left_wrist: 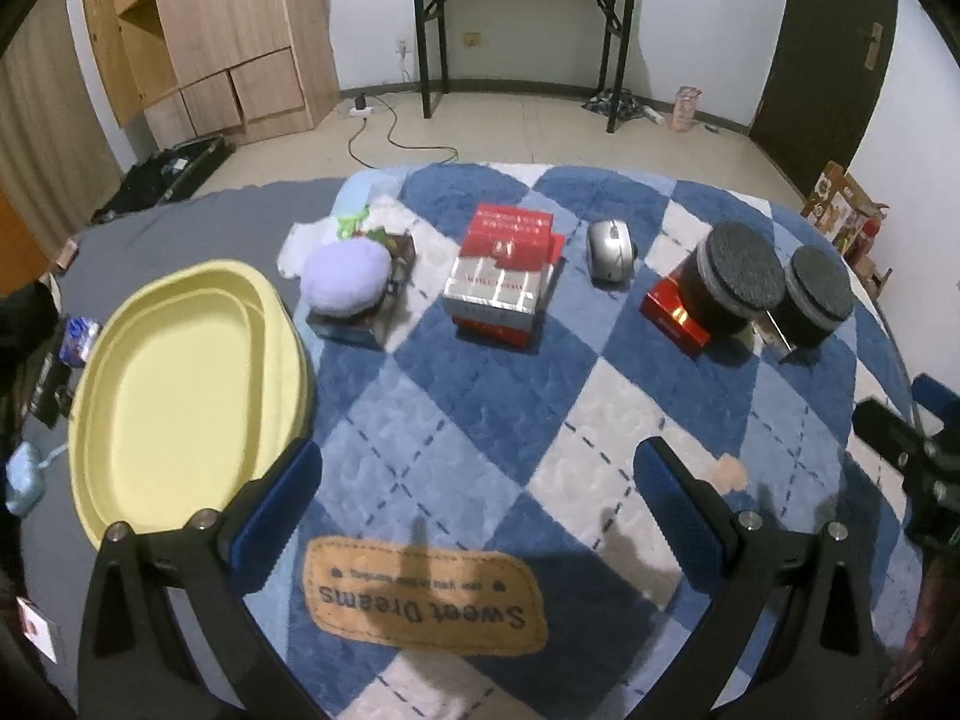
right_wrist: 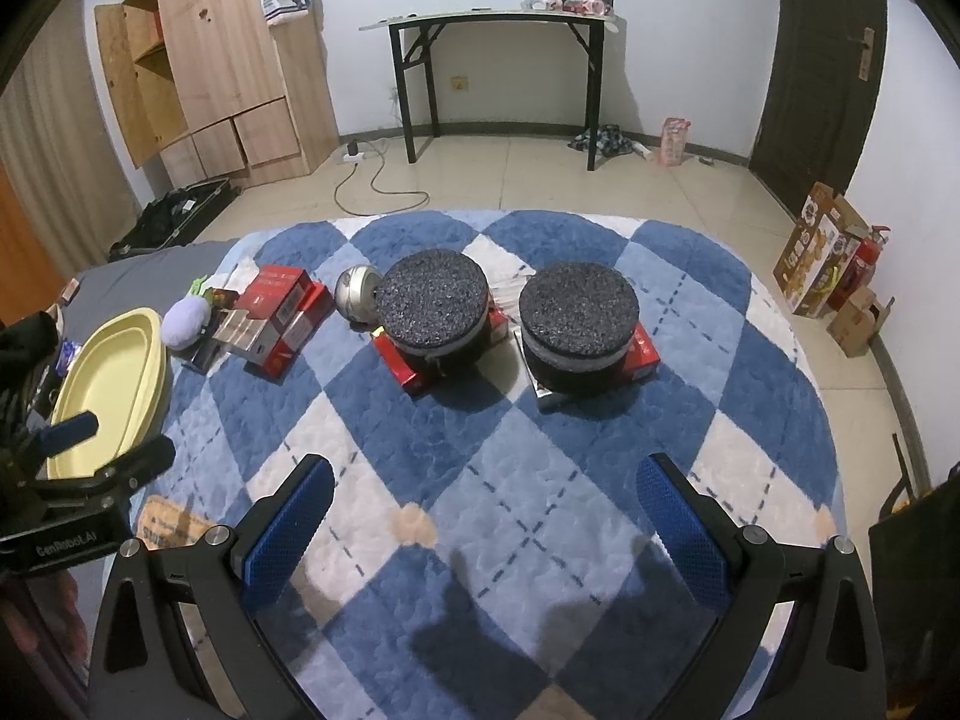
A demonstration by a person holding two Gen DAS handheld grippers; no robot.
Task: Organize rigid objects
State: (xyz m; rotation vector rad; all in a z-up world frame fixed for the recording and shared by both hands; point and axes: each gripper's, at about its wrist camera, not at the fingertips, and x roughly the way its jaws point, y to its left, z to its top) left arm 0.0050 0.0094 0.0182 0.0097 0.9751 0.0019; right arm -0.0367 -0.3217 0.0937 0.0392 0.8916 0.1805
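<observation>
On a blue and white checked blanket lie a stack of red and silver boxes (left_wrist: 501, 270) (right_wrist: 281, 318), a silver mouse (left_wrist: 609, 251) (right_wrist: 355, 292), two black round tubs (left_wrist: 741, 277) (right_wrist: 432, 312) (right_wrist: 577, 327) that rest on red boxes (left_wrist: 672, 315) (right_wrist: 401, 367), and a purple plush (left_wrist: 347, 279) (right_wrist: 187, 321) on a small box. An empty yellow oval tray (left_wrist: 180, 396) (right_wrist: 108, 384) lies at the left. My left gripper (left_wrist: 480, 480) is open and empty above the blanket, beside the tray. My right gripper (right_wrist: 485, 501) is open and empty in front of the tubs.
A "Sweet Dreams" label (left_wrist: 423, 597) is sewn on the blanket's near edge. Beyond the bed are a wooden cabinet (left_wrist: 210, 42), a black-legged table (left_wrist: 516, 30), a cable on the floor and a dark door (left_wrist: 828, 48). Cartons (right_wrist: 816, 255) stand at the right wall.
</observation>
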